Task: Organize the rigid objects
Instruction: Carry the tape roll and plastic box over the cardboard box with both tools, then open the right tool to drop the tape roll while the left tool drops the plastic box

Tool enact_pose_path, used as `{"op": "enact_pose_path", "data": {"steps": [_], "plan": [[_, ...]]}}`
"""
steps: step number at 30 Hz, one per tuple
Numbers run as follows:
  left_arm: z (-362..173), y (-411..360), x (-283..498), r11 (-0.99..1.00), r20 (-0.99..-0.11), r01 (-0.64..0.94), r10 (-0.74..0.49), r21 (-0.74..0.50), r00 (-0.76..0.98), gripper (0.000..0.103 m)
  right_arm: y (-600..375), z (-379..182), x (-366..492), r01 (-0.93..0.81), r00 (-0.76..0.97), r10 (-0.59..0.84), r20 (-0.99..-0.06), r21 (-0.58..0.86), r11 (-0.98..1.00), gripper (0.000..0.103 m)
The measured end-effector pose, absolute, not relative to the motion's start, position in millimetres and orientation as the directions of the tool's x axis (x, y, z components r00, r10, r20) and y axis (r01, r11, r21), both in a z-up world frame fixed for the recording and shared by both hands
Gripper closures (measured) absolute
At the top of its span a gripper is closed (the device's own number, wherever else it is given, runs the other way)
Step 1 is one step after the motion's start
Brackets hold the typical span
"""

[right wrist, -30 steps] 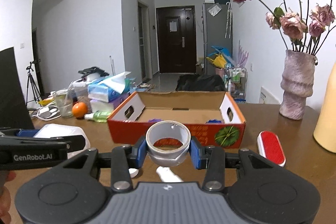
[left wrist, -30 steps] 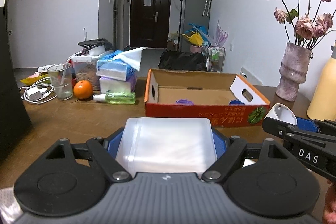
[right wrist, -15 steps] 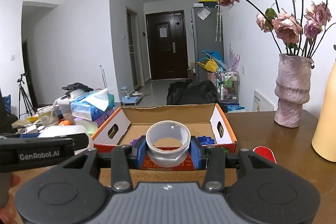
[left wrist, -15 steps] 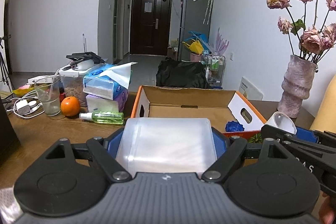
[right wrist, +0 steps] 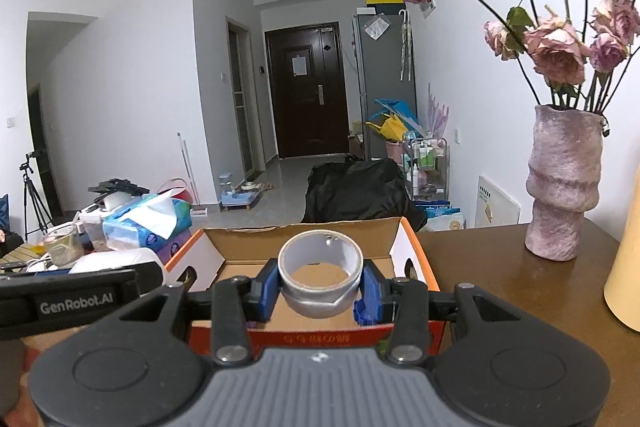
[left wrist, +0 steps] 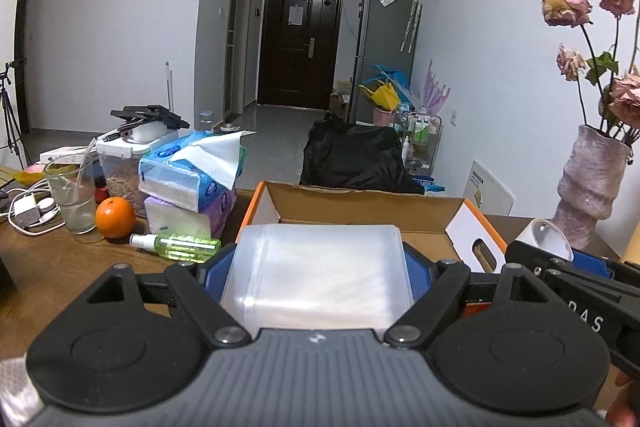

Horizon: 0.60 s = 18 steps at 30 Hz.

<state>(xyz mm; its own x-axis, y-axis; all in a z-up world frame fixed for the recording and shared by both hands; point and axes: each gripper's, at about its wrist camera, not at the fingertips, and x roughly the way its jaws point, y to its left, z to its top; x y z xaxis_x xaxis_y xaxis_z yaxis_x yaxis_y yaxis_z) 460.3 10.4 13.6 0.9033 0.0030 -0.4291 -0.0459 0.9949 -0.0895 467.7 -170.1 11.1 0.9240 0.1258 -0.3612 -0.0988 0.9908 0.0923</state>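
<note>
My left gripper is shut on a translucent white plastic box, held above the near edge of the open orange cardboard box. My right gripper is shut on a grey roll of tape, held over the same cardboard box. The tape roll also shows at the right of the left wrist view. The plastic box shows at the left of the right wrist view. A blue object lies inside the cardboard box.
On the wooden table, left of the cardboard box, are an orange, a green spray bottle, stacked tissue packs, a glass and cables. A pink vase of dried roses and a yellow jug stand at the right.
Both grippers have risen and moved forward with their objects, from in front of the cardboard box to above its near edge. The box now sits lower and closer in both views.
</note>
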Motion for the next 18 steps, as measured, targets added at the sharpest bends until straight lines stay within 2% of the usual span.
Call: {"op": "enact_pose_path", "data": {"steps": [18], "plan": [[5.0,0.2,523.4,0.995,-0.446,-0.077,0.04,-0.066,0.894,0.02,-165.9,-4.3,536.1,-0.084,0.908,0.111,-0.404,0.084,0.993,0.062]]}}
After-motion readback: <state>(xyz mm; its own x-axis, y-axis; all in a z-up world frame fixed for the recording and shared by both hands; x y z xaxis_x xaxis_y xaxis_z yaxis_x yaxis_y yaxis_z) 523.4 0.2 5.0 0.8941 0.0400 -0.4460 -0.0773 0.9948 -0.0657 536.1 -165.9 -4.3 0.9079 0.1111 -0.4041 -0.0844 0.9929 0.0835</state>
